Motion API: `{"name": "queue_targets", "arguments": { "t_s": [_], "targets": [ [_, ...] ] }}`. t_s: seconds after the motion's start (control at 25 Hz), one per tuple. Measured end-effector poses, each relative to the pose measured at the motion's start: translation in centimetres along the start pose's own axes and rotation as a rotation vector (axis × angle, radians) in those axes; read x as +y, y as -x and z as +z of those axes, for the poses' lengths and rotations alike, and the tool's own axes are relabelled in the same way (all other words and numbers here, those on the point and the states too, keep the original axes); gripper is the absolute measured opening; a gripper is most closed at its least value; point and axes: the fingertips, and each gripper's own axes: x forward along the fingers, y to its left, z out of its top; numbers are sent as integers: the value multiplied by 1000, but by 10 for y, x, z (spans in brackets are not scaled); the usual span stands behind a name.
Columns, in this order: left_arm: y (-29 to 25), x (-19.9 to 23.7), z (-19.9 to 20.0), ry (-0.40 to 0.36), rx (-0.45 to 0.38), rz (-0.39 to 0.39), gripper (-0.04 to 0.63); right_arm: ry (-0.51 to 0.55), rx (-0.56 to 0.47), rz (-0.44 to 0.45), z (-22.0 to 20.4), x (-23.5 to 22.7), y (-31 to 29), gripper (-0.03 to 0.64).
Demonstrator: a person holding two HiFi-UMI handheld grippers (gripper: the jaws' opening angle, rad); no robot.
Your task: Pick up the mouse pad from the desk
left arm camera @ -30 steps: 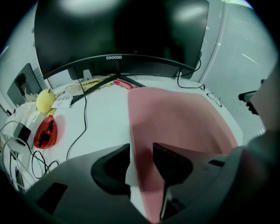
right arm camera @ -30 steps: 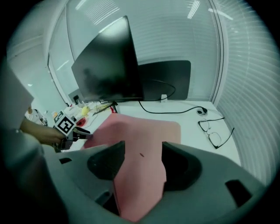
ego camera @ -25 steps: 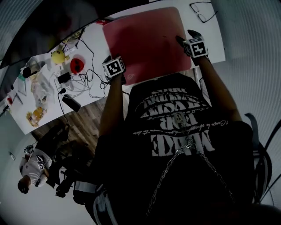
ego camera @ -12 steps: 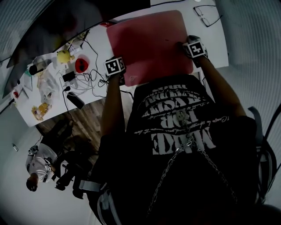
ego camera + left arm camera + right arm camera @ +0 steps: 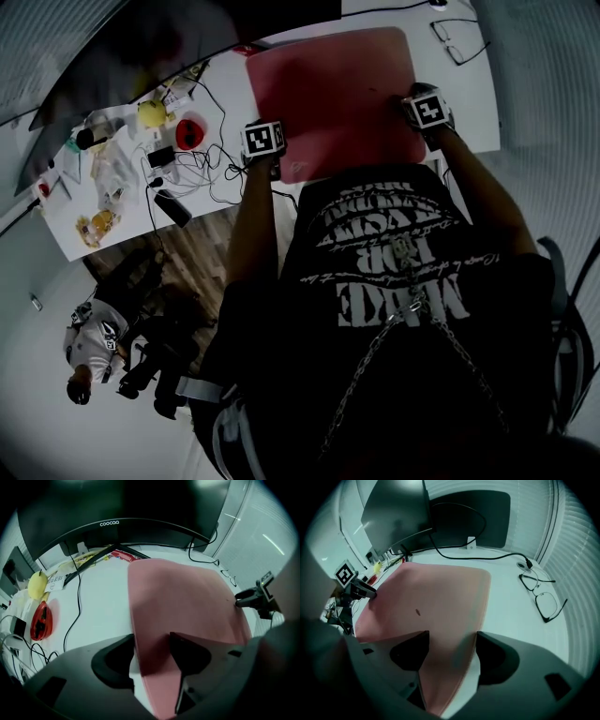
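A big red mouse pad lies flat on the white desk. My left gripper is at its near left corner. In the left gripper view the pad's left edge runs between the jaws of that gripper, which are opening, with white desk showing beside the left one. My right gripper is at the pad's near right edge. In the right gripper view that edge passes between the wide-apart jaws of the right gripper.
A pair of glasses lies on the desk right of the pad. A monitor stands behind it, with a black cable. To the left are a red object, a yellow one and tangled cables.
The right gripper has sunk to the pad's right edge. The left gripper has stayed at the near left corner. The pad has not moved on the desk.
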Motion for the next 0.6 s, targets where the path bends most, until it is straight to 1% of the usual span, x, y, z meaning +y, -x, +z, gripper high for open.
{"name": "queue_targets", "arguments": {
  "t_s": [0.16,0.2,0.24,0.28,0.32,0.4,0.44,0.52,0.6],
  "targets": [
    [0,0,2,1,-2,4,236,-59,-6,-13,1,-11,3,246],
    [-1,-1,1,1,7,3,236,-68,-14,0,1,-10,3,230],
    [-1,-2,1,-4,19,1,233,-74,-24,34,2,-3,3,202],
    [-1,-3,1,-13,30,-2,215,-75,-28,80,3,10,3,112],
    [-1,-4,1,-24,38,-5,206,-57,-26,113,2,25,1,106],
    [-1,-5,2,-37,39,-11,188,18,-8,130,1,51,-2,106],
    [-1,-7,3,-38,36,-19,172,31,-5,148,1,62,-4,106],
    [-1,-11,4,-28,27,-53,134,8,-11,198,2,76,-6,109],
    [-1,-18,3,7,19,-110,88,-10,-22,227,3,78,-4,107]
  ]
}}
